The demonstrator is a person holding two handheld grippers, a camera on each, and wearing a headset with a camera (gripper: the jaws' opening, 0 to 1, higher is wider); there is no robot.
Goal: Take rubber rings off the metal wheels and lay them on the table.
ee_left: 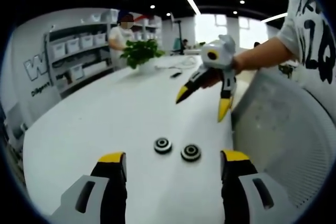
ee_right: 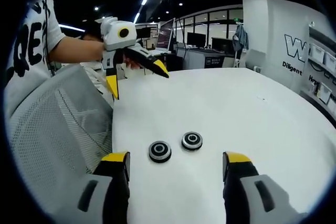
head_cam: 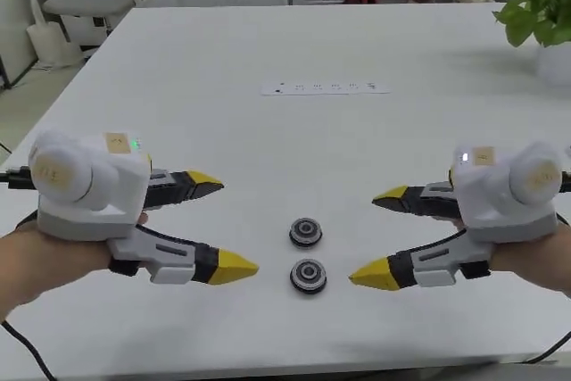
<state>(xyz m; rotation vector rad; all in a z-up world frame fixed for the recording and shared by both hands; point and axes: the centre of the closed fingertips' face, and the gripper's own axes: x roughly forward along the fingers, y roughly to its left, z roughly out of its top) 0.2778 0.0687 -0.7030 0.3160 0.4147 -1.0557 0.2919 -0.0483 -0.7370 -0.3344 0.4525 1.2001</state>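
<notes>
While both tools hang over the white rectangular table (head_cam: 294,140), two small round metal wheels sit between them near its front edge: far wheel (head_cam: 305,232) and near wheel (head_cam: 309,275), close together and apart from either tool. Black rubber rings (head_cam: 295,277) are on both wheels. Left gripper (head_cam: 237,227): yellow-tipped jaws spread, empty. Right gripper (head_cam: 363,238): same, released, grasping nothing.

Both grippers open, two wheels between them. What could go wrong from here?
1. The near wheel and far wheel lie close together; closing on one may knock the other.
2. Both lie flat and loose, so a pull may just drag the wheel unless the left gripper or right gripper pins it.
3. The near wheel sits by the table edge and might slide off.
</notes>
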